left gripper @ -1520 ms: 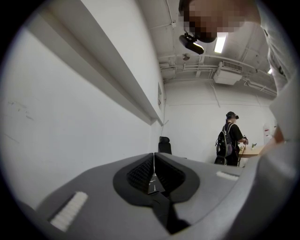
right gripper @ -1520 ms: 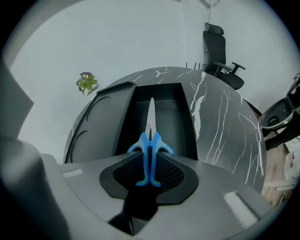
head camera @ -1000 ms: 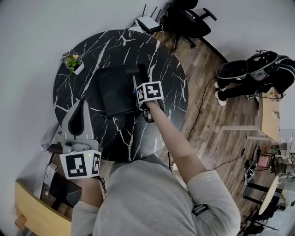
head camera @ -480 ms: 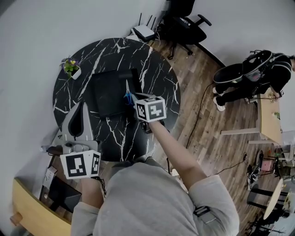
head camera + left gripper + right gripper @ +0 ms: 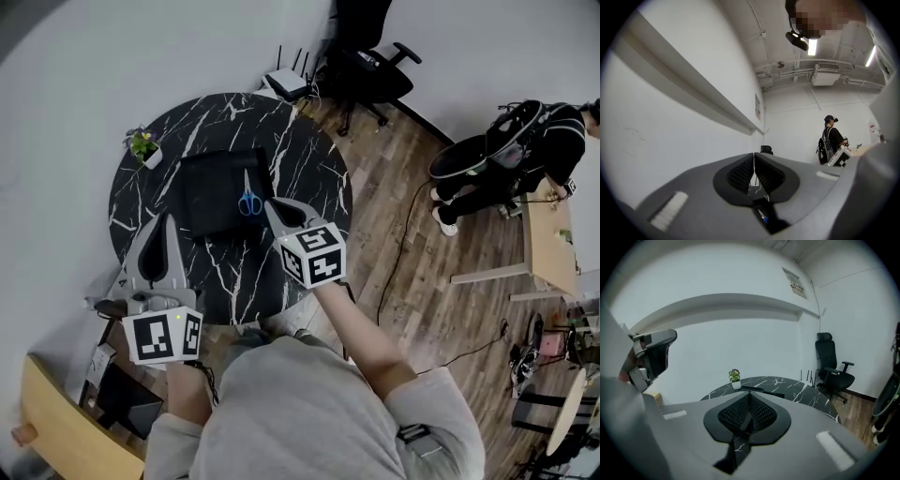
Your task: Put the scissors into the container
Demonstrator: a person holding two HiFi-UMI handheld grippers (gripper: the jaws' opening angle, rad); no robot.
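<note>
Both left tongs and right tongs are clenched, empty. Blue-handled scissors lie in the black square container, blades faint.

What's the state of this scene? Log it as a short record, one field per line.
table: round, black marble-pattern top
container: flat black tray on the table
scissors: blue handles, lying flat in the container near its right edge
potted plant: at the table's far-left edge
left gripper: jaws shut, empty, over the table's near-left edge
right gripper: jaws shut, empty, tips by the container's near-right corner, not touching the scissors
task: scissors are in the container
</note>
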